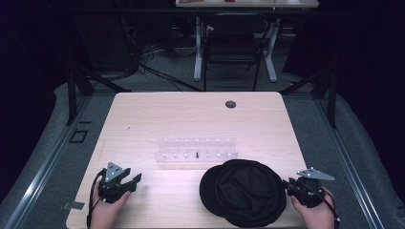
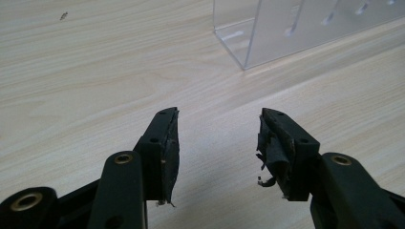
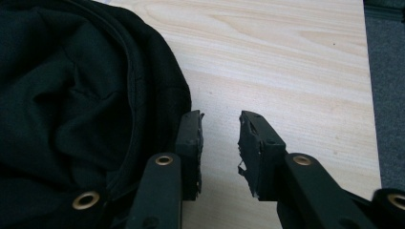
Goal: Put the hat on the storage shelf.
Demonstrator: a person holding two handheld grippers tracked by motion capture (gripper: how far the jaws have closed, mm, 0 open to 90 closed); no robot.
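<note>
A black cloth hat (image 1: 243,191) lies brim-up on the wooden table (image 1: 191,119) near its front edge, right of centre. My right gripper (image 1: 289,187) rests just right of the hat, open, its left jaw against the hat's rim (image 3: 157,86) and nothing between the jaws (image 3: 220,138). My left gripper (image 1: 133,180) sits at the front left, open over bare wood (image 2: 217,143). A clear acrylic rack (image 1: 197,149) with pegs stands behind the hat; its corner (image 2: 267,33) is ahead of the left gripper.
A small dark round hole (image 1: 230,104) marks the table's far side. A black chair (image 1: 234,43) and white desk legs (image 1: 197,47) stand beyond the table. Grey floor (image 1: 363,157) borders the table's right edge (image 3: 377,95).
</note>
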